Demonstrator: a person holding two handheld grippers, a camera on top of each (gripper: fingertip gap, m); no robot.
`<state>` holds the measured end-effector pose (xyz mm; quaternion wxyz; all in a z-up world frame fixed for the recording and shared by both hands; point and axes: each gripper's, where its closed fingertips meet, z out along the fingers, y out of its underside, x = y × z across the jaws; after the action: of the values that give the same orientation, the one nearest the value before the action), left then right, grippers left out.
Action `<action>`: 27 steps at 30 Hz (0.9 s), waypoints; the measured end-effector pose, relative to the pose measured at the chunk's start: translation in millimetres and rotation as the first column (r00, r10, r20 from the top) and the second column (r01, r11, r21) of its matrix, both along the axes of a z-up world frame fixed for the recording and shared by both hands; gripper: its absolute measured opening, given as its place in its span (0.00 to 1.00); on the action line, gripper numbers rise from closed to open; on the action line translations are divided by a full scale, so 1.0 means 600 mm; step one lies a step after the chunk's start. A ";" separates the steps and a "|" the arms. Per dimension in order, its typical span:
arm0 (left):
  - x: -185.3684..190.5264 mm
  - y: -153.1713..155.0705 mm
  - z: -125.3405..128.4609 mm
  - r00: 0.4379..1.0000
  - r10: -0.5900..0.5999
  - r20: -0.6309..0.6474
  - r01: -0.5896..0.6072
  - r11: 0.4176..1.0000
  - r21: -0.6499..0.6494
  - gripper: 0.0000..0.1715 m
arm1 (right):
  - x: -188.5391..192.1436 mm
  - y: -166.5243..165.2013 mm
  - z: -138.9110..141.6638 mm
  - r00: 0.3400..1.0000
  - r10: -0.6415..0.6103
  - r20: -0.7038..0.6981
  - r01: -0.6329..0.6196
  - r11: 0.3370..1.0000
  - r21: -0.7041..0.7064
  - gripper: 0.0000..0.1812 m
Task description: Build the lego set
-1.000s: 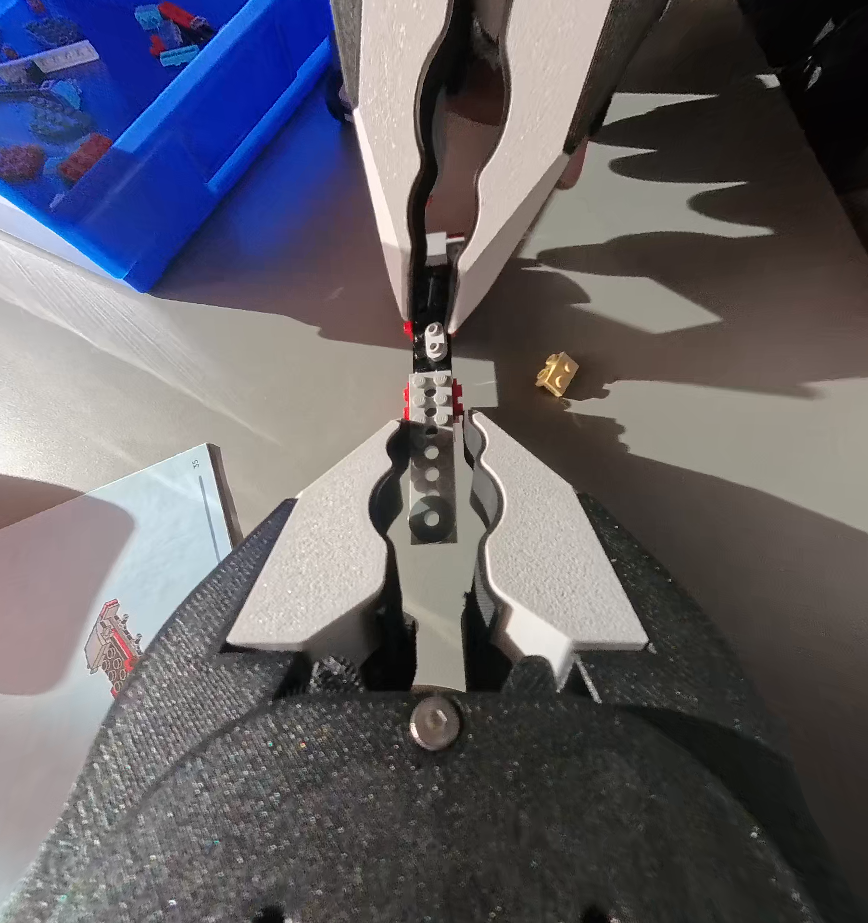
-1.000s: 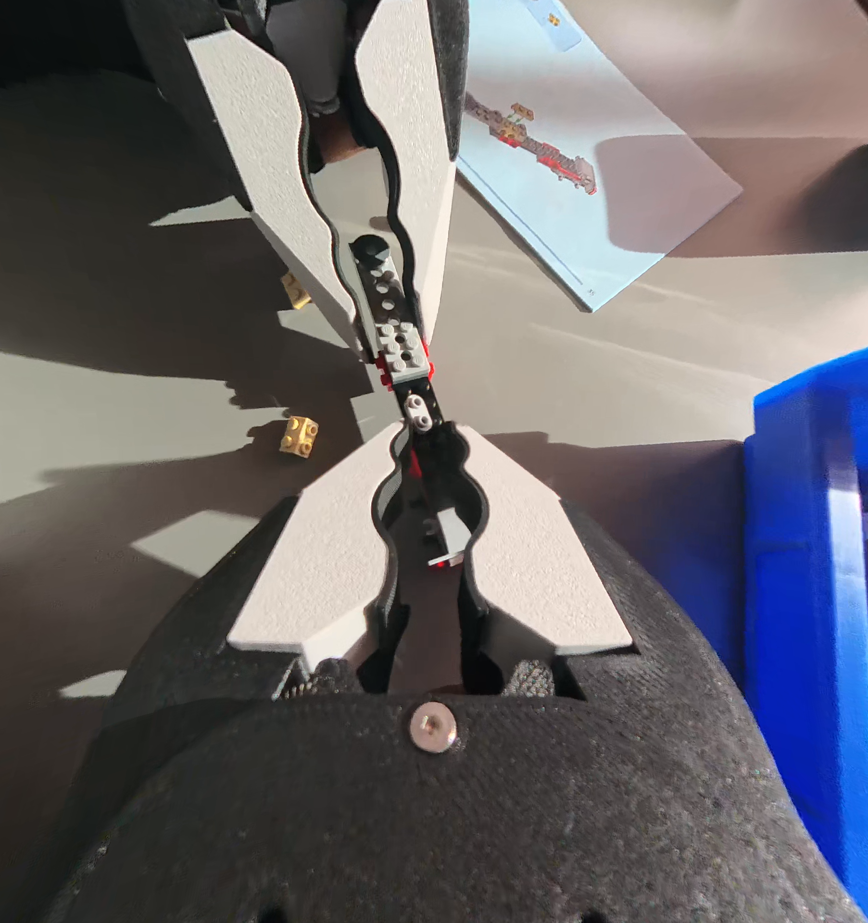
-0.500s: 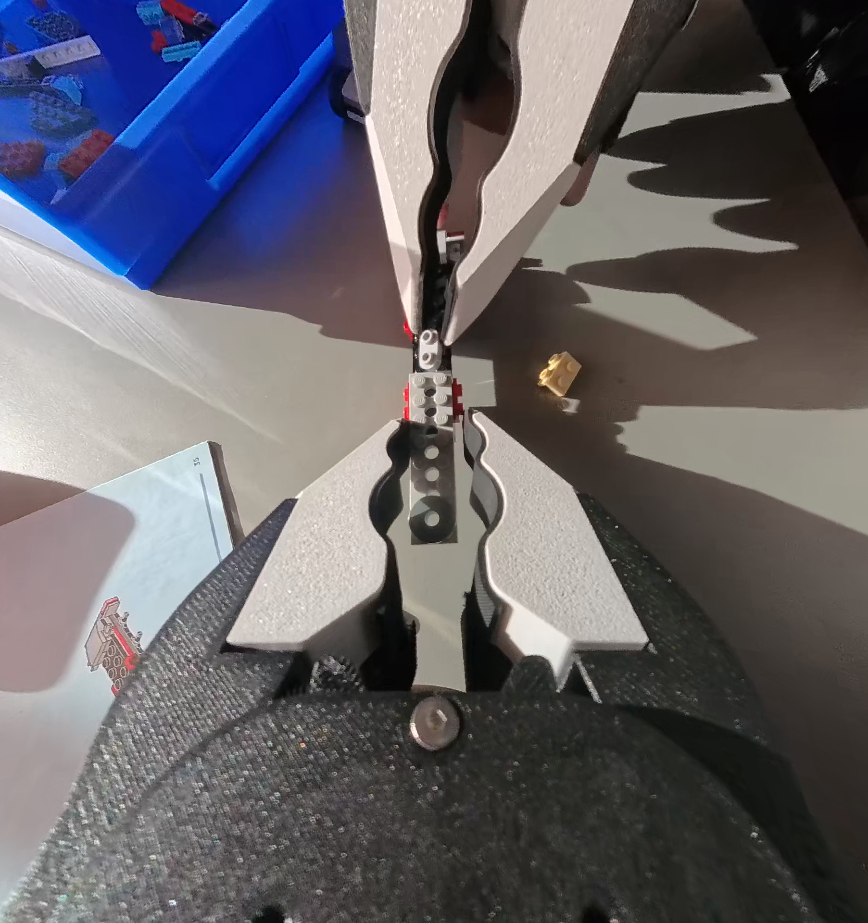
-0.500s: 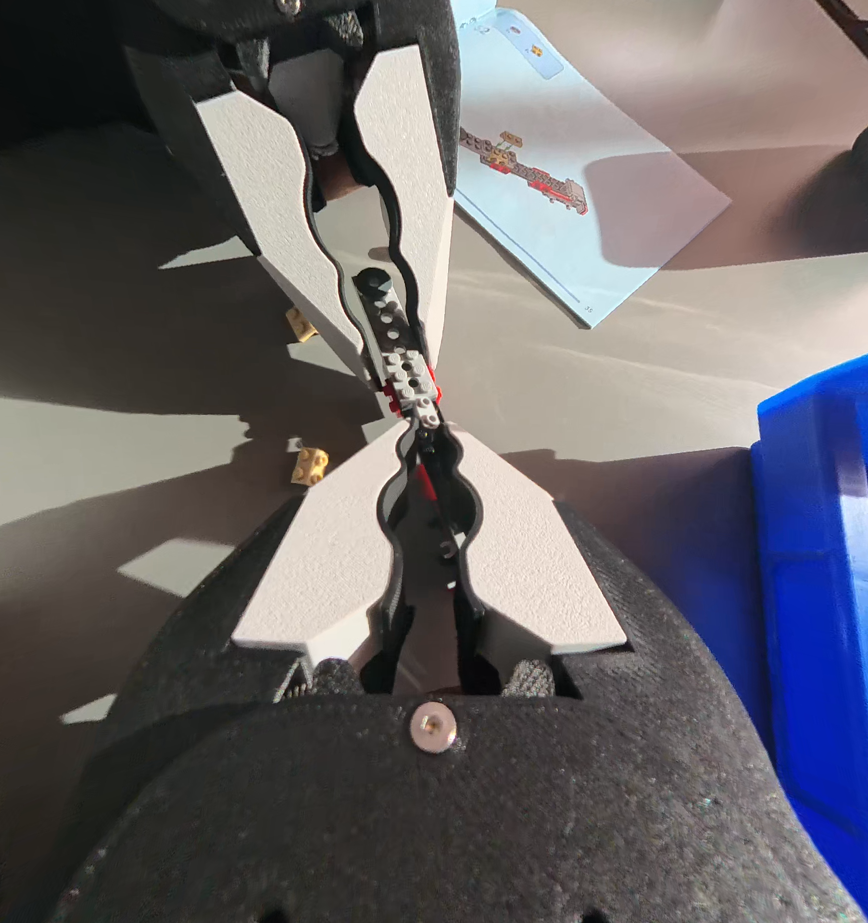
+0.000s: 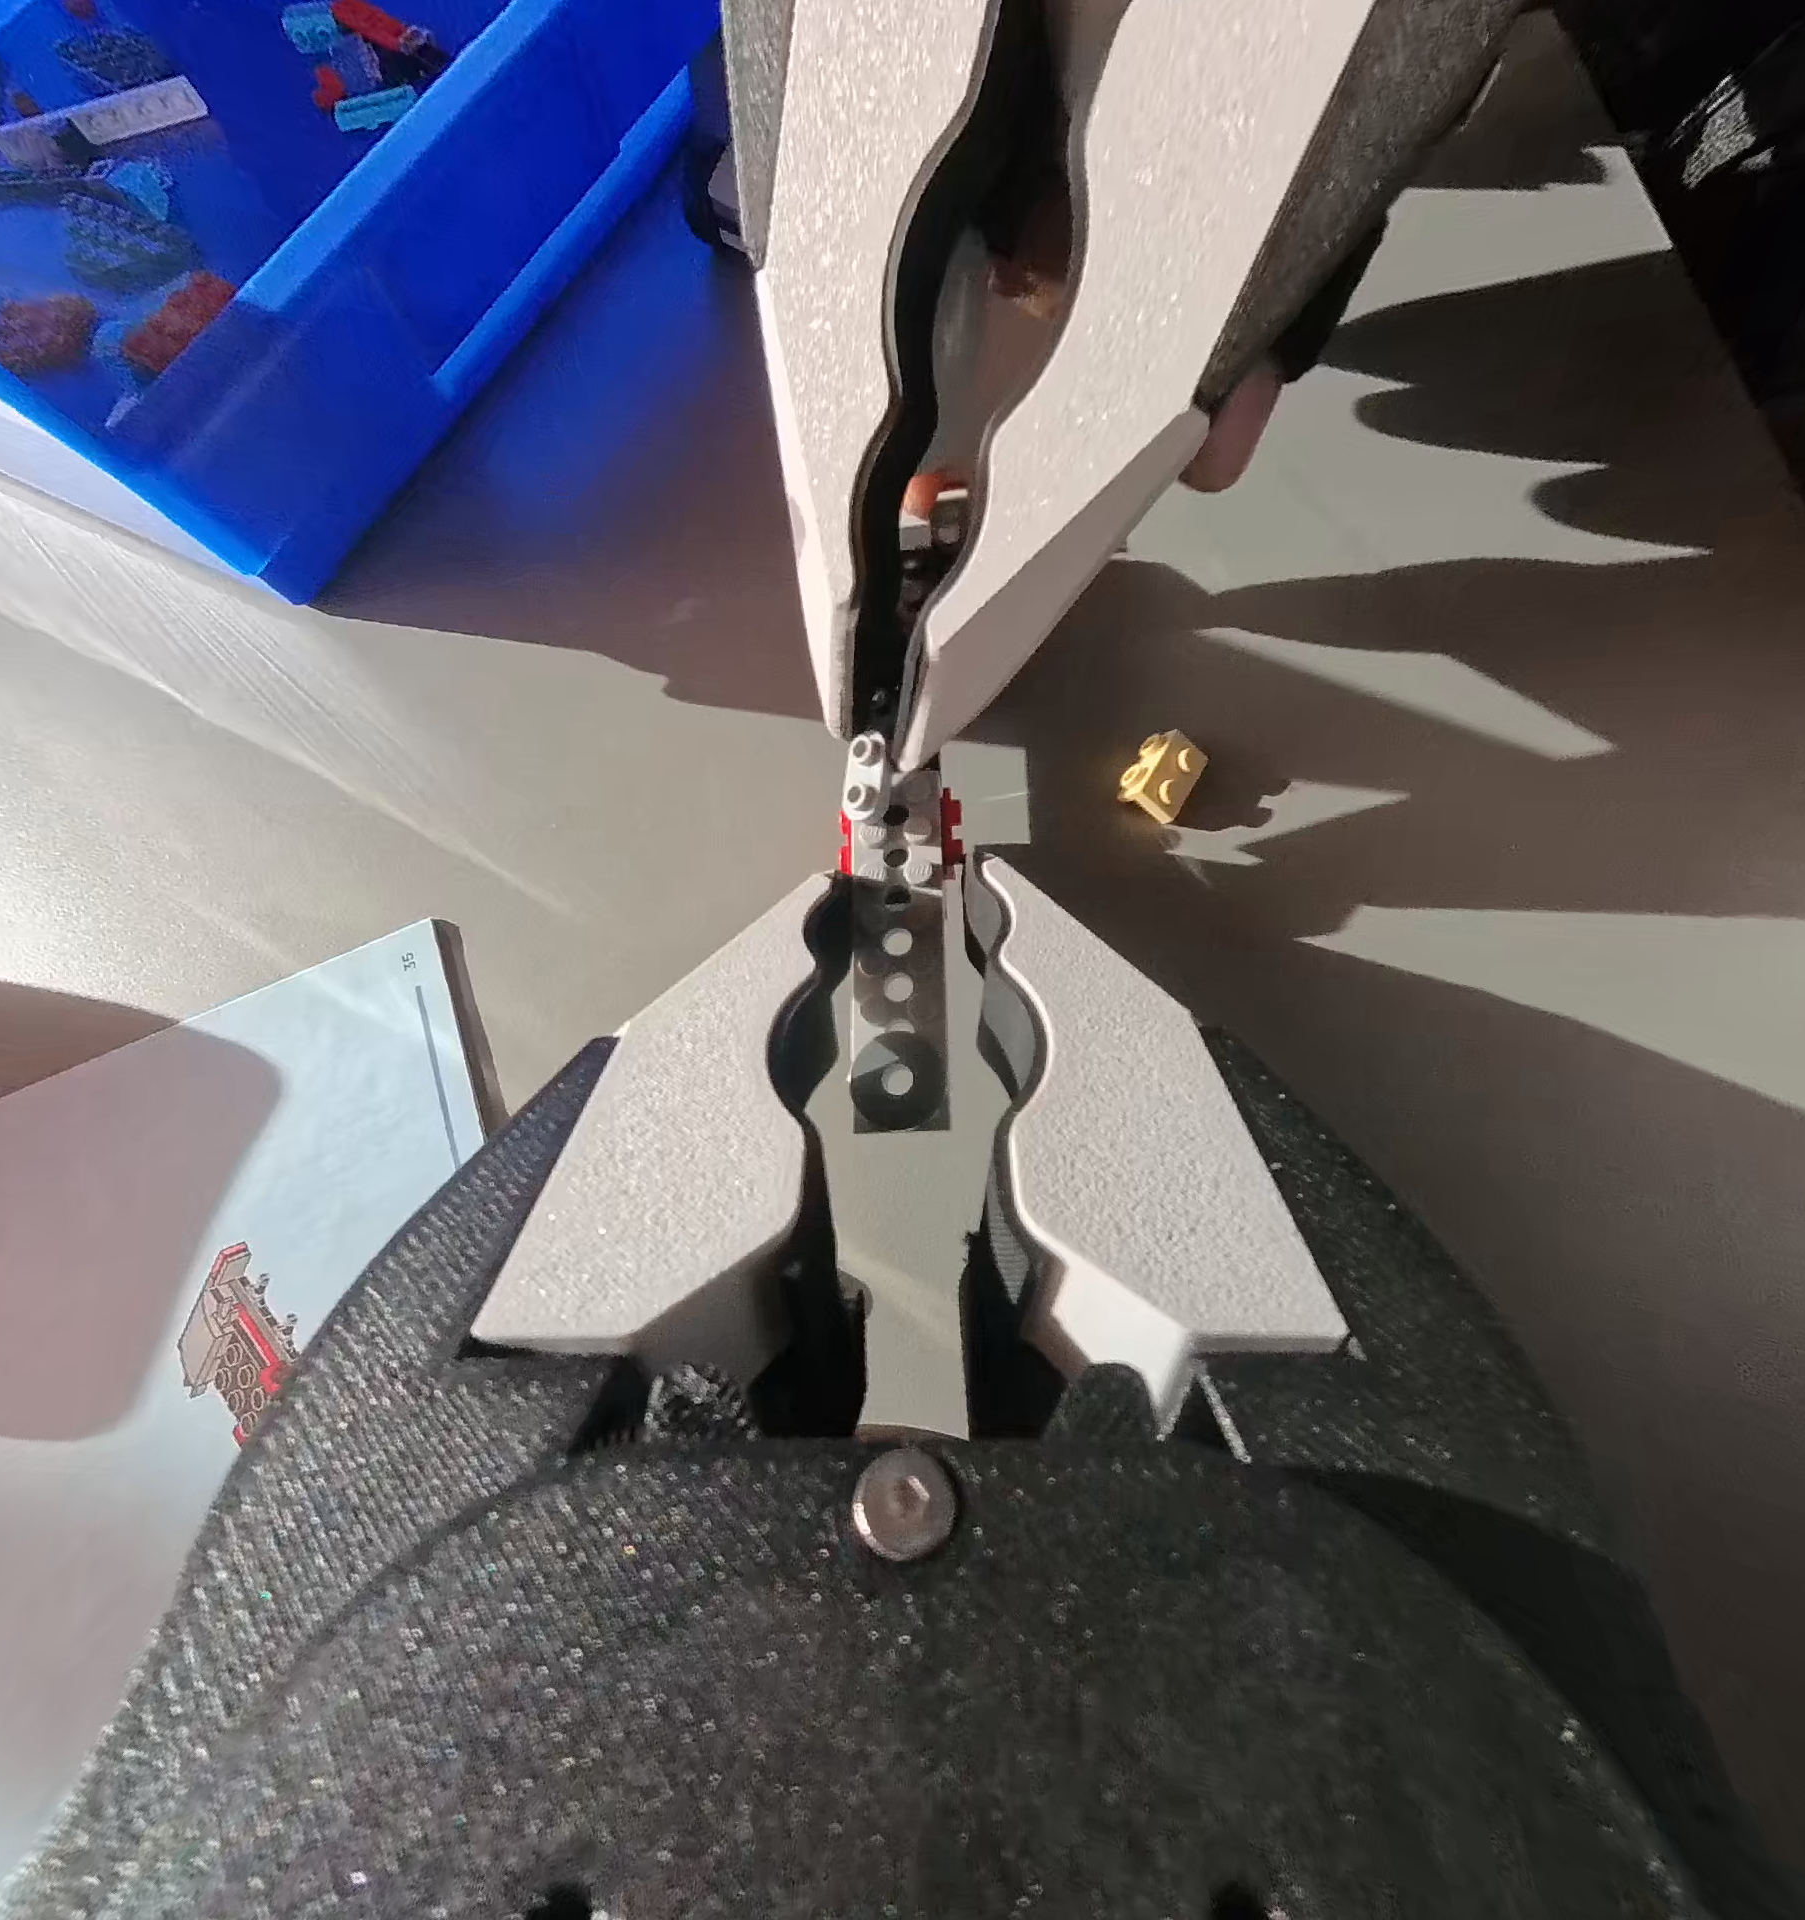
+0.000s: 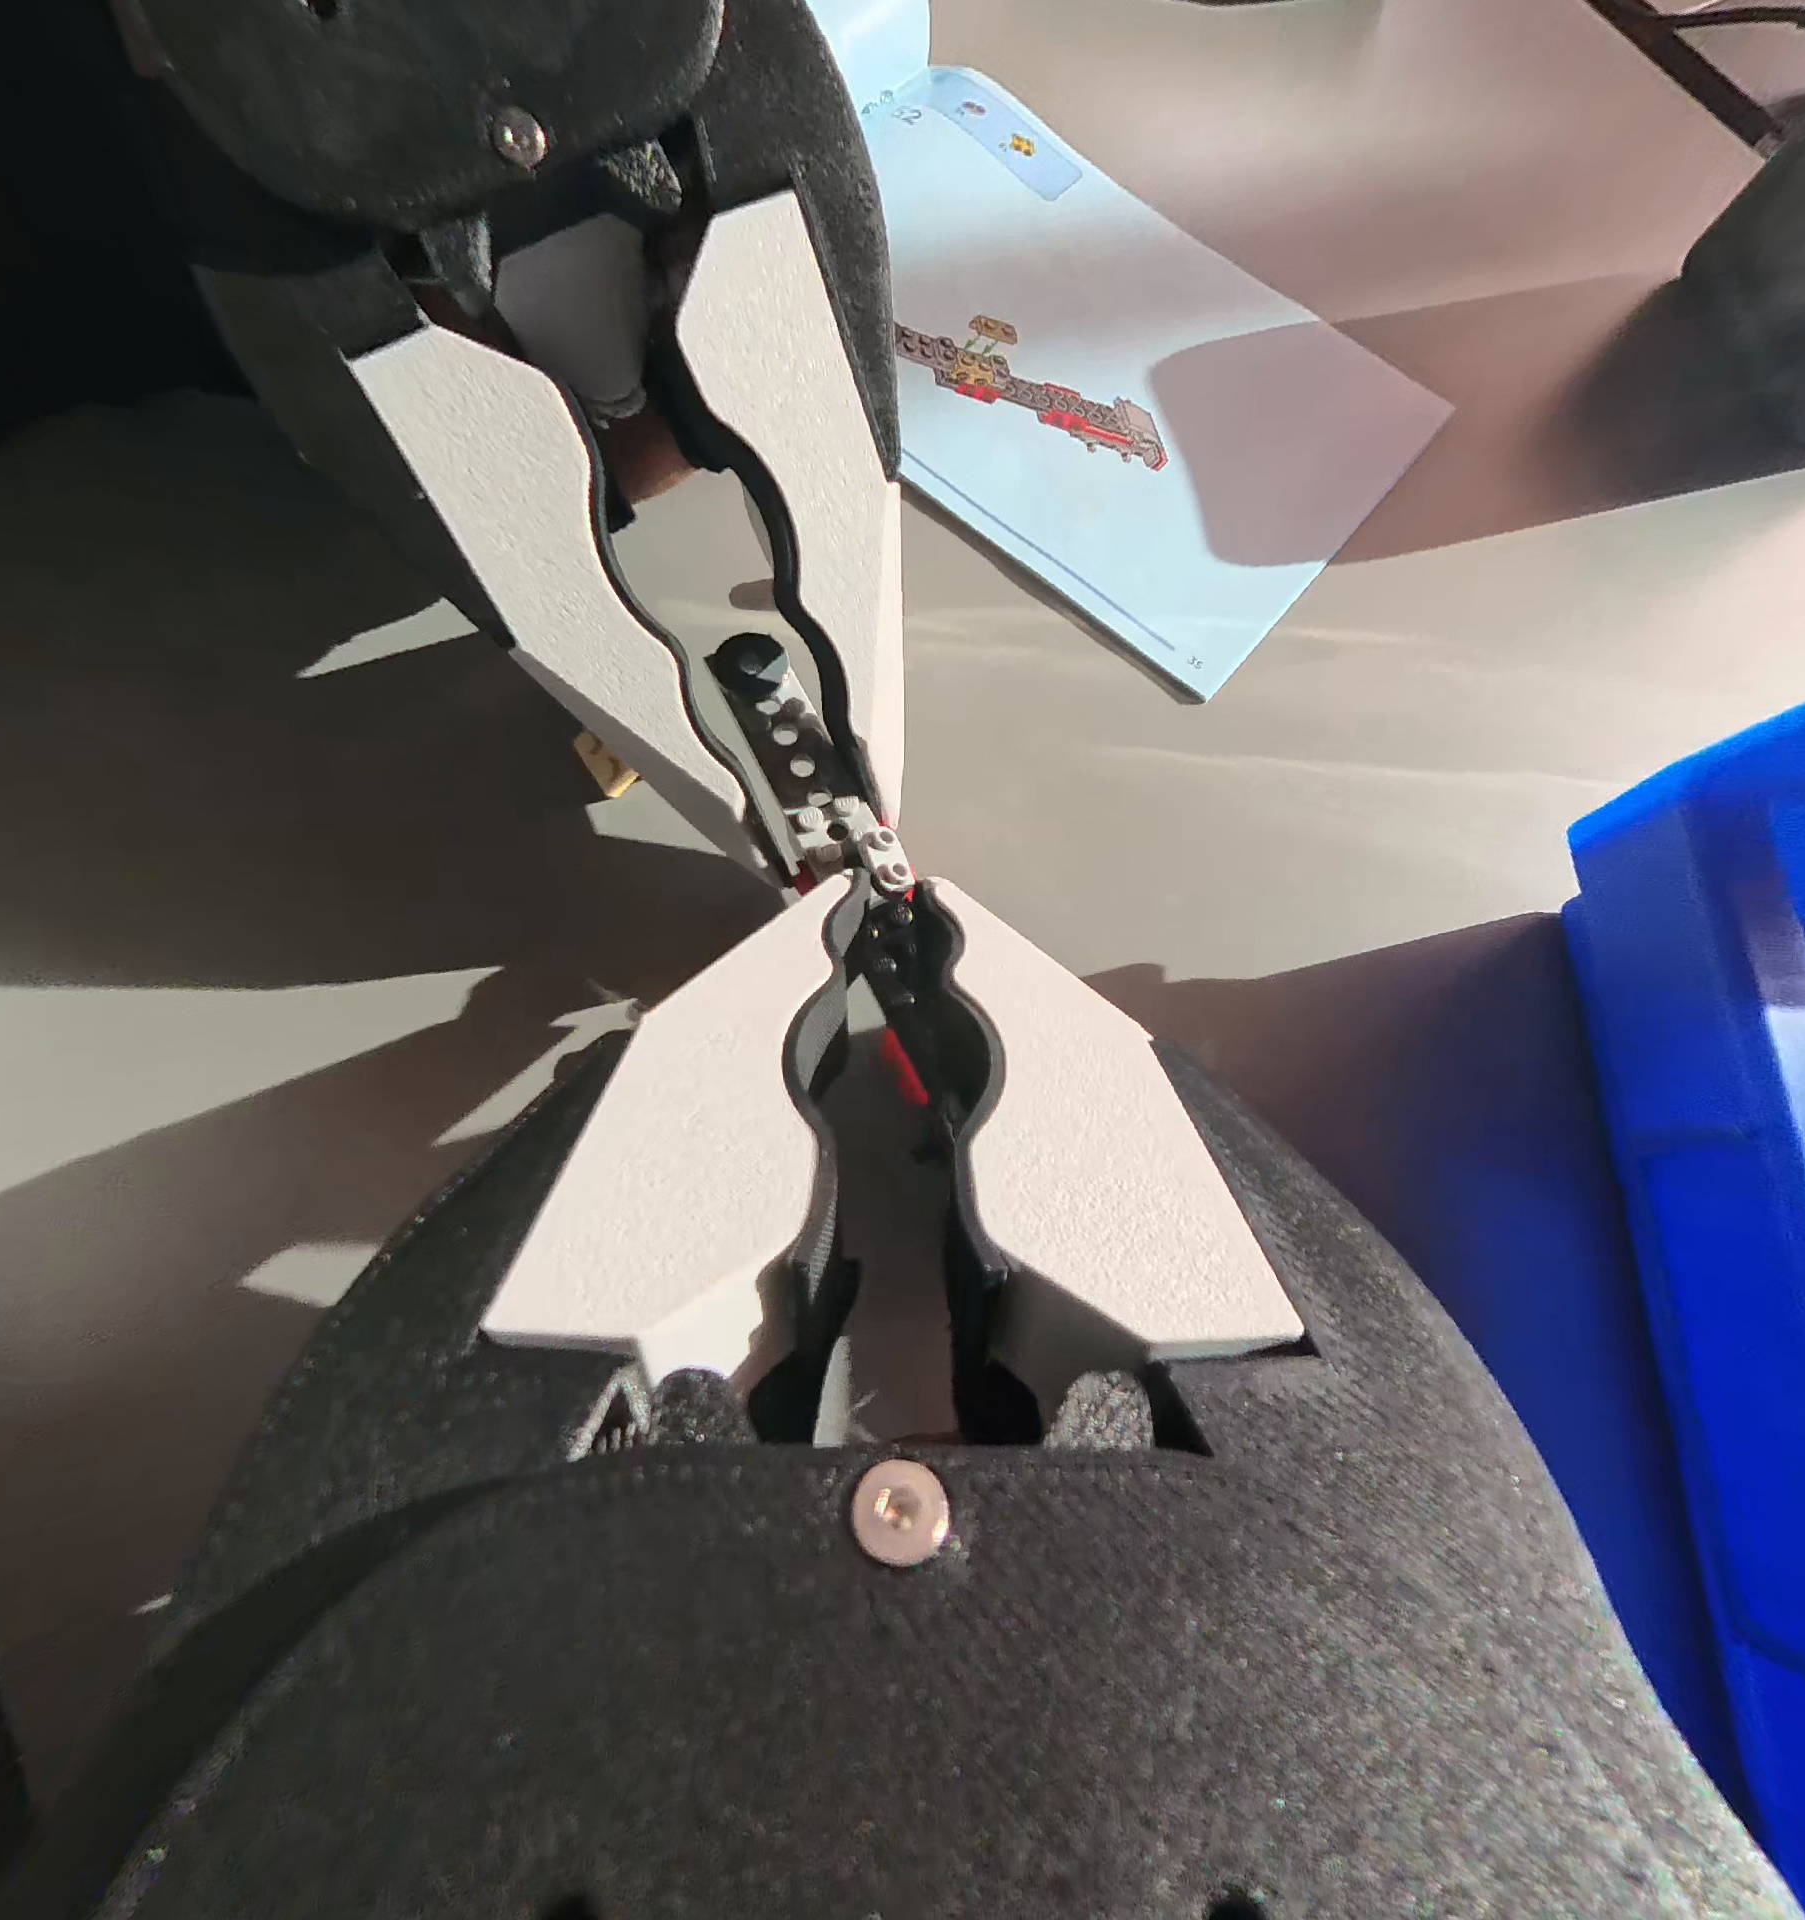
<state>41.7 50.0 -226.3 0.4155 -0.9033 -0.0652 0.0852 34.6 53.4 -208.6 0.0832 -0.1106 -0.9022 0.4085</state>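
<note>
My left gripper (image 5: pixel 903 871) is shut on a long grey holed lego plate (image 5: pixel 898 1023) that carries a small grey studded plate and red bits at its far end. My right gripper (image 5: pixel 880 732) comes in from the top of the left wrist view. It is shut on a black and red lego strip (image 6: pixel 903 997) with a small light grey piece (image 5: pixel 867 774) at its tip. That piece lies over the left edge of the studded plate, touching it. In the right wrist view my right gripper (image 6: pixel 887 883) meets the left gripper (image 6: pixel 838 847) tip to tip above the table.
A gold brick (image 5: pixel 1165 774) lies on the grey table (image 5: pixel 358 748) right of the tips. A blue bin (image 5: pixel 285 343) of loose bricks stands at the far left, and shows in the right wrist view (image 6: pixel 1708 1143). An open instruction booklet (image 5: pixel 337 1122) lies beside my left gripper. Only a small space, under 4 cm, lies between the two pairs of fingers. It is some 4 centimetres from my left tips to the gold brick (image 5: pixel 1165 774).
My right gripper has moved in toward the left one. The gap between the two lego parts has closed, and the small grey piece now overlaps the studded plate.
</note>
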 end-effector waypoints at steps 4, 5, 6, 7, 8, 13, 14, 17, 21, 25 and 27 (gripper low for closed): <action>-0.001 0.001 0.000 1.000 -0.001 0.001 0.001 1.000 0.000 0.13 | 0.007 0.000 -0.002 0.999 0.021 -0.034 -0.020 0.999 0.030 0.06; -0.001 0.001 0.000 1.000 -0.001 0.000 0.001 1.000 0.000 0.13 | 0.008 0.000 -0.004 0.999 0.025 -0.042 -0.024 0.999 0.037 0.06; -0.001 0.001 0.000 1.000 0.000 0.000 0.000 1.000 0.000 0.13 | 0.008 0.000 -0.005 0.999 0.025 -0.046 -0.023 0.999 0.040 0.06; -0.002 0.001 0.000 1.000 0.001 0.000 -0.001 1.000 0.000 0.13 | 0.008 -0.001 -0.005 0.999 0.022 -0.048 -0.020 0.999 0.039 0.06; -0.002 0.001 0.000 1.000 0.000 0.000 0.000 1.000 0.001 0.13 | 0.007 -0.002 -0.004 0.999 0.020 -0.047 -0.018 0.999 0.035 0.06; -0.003 0.002 0.000 1.000 -0.001 0.000 0.001 1.000 0.001 0.13 | 0.007 -0.004 -0.002 0.998 0.021 -0.055 -0.019 0.999 0.035 0.08; -0.003 0.002 0.000 1.000 -0.001 0.000 0.001 1.000 0.001 0.13 | 0.007 -0.003 -0.002 0.998 0.022 -0.059 -0.020 0.999 0.037 0.09; -0.004 0.003 0.000 1.000 -0.001 0.000 0.001 1.000 0.001 0.13 | 0.009 -0.003 0.000 0.998 0.032 -0.055 -0.030 0.999 0.030 0.09; -0.004 0.003 0.000 1.000 0.000 0.001 0.000 1.000 0.002 0.13 | 0.011 -0.002 -0.002 0.999 0.029 -0.023 -0.029 0.999 0.023 0.09; -0.005 0.003 0.000 1.000 -0.001 0.000 0.001 1.000 0.002 0.13 | 0.020 -0.004 -0.001 0.999 0.042 -0.018 -0.042 0.999 0.021 0.09; -0.005 0.004 0.000 1.000 -0.001 0.000 0.001 1.000 0.001 0.13 | 0.021 -0.004 -0.001 0.999 0.042 -0.023 -0.042 0.999 0.022 0.09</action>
<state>38.9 52.1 -226.4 0.4161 -0.9030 -0.0651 0.0849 47.5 50.8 -209.4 0.0861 -0.0859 -0.9078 0.4014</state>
